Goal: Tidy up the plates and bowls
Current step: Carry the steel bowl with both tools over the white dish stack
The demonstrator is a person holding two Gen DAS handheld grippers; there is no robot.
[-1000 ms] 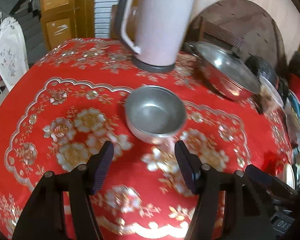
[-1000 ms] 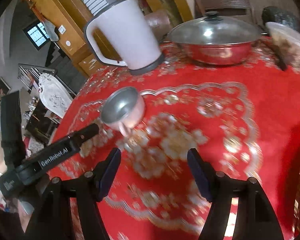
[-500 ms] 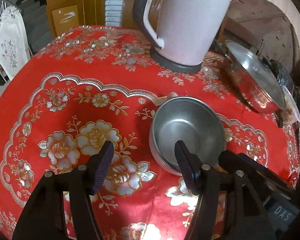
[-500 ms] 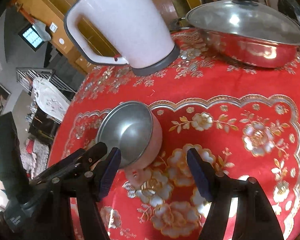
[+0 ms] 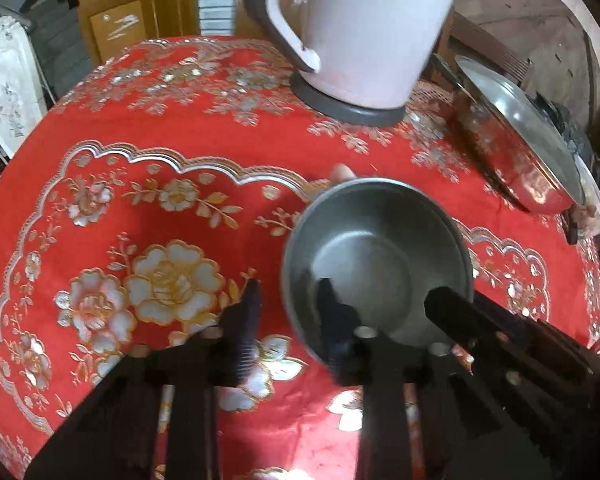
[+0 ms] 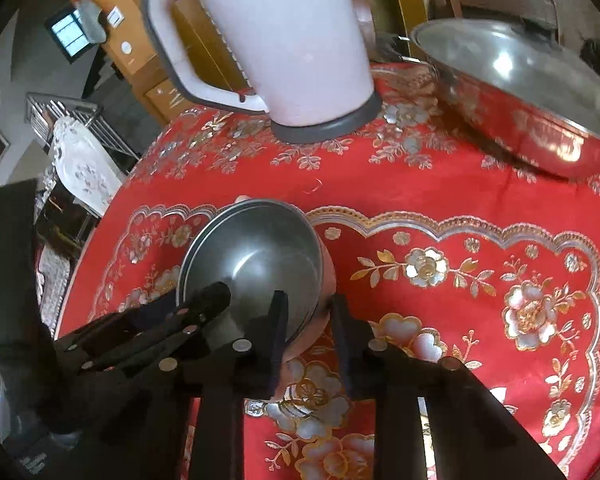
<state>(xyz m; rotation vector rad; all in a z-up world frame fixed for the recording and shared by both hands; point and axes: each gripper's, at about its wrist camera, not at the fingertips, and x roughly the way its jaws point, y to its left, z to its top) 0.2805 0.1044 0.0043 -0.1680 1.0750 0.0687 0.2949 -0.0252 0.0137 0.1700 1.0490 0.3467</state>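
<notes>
With both claws straddling one rim, the steel bowl near the middle of the red-clothed surface could tip or skid toward the kettle if either pulls unevenly. Left claw stands partly open across the near wall; right claw narrower, not visibly clamped.

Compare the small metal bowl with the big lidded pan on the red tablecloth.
The bowl is small, open and empty with a dull grey finish; the pan is far wider, covered by a lid, with a shiny mirror-like wall. The bowl sits near the middle of the tablecloth with both grippers at its rim; the pan sits at the far right edge, untouched. Both are round metal vessels on the same cloth.
</notes>
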